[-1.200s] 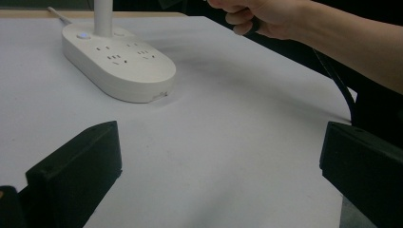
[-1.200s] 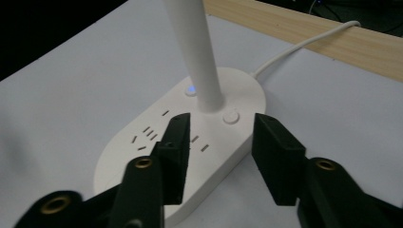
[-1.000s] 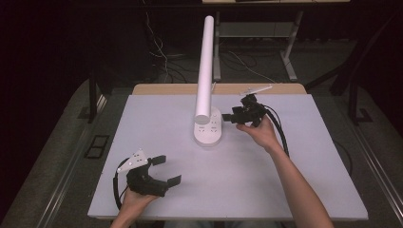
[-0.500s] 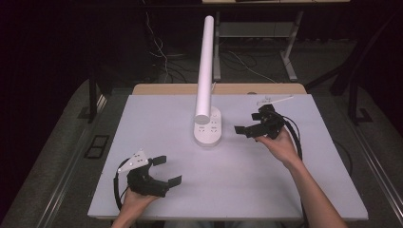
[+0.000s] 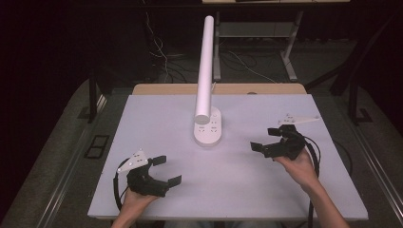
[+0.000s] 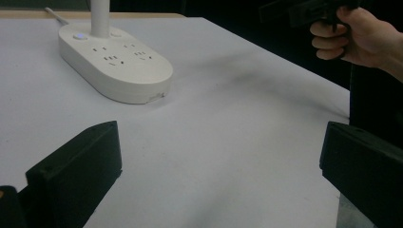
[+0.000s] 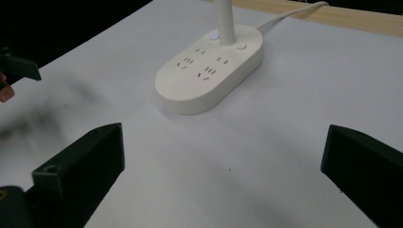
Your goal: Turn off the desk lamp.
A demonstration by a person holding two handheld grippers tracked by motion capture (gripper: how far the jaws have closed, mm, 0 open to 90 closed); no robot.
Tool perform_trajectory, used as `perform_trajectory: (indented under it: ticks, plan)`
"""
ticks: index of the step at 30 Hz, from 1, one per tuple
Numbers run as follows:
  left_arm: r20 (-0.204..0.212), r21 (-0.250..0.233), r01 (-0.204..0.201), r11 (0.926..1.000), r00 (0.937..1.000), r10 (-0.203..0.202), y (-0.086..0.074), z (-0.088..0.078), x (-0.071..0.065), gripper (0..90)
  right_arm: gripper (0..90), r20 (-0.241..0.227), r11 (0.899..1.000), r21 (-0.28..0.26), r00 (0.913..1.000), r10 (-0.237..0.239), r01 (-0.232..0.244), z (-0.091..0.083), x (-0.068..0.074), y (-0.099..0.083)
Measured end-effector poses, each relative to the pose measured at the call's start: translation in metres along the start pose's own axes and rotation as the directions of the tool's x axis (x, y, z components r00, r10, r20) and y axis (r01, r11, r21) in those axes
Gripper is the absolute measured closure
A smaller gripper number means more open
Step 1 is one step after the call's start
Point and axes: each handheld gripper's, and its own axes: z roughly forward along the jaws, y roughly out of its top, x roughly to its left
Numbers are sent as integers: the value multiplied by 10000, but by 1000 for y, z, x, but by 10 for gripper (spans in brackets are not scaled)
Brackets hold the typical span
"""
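the left gripper (image 5: 166, 169) sits released near the tabletop's (image 5: 157, 114) front left corner, jaws wide apart and empty. the right gripper (image 5: 266, 139) hangs released toward the right edge. between them, nearer the back edge, stands the white lamp base (image 5: 207, 131) with its upright tube (image 5: 205, 71).

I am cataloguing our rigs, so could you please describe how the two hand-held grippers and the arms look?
Both the left hand-held gripper and the right hand-held gripper are black with two blocky jaws, a grey three-cornered plate on top and a trailing black cable. The forearms are bare, with no sleeves showing.
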Motion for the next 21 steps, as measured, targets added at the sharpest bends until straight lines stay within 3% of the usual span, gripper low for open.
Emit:
perform_trajectory:
  ticks: [8, 12, 21]
  plan:
    - [-49, -3, 30, 10000, 10000, -30, 0, 0, 0, 0, 7, 256, 9991, -236, 9991, 350, -344, -23, 3, -34]
    - [-56, 15, 10, 10000, 10000, -10, 0, 0, 0, 0, 7, 679, 9993, -199, 9972, 315, -302, -31, 8, -51]
    - [-60, 28, 19, 10000, 10000, -19, 0, 0, 0, 0, 7, 676, 9956, -569, 9946, 787, -749, -46, 10, -81]
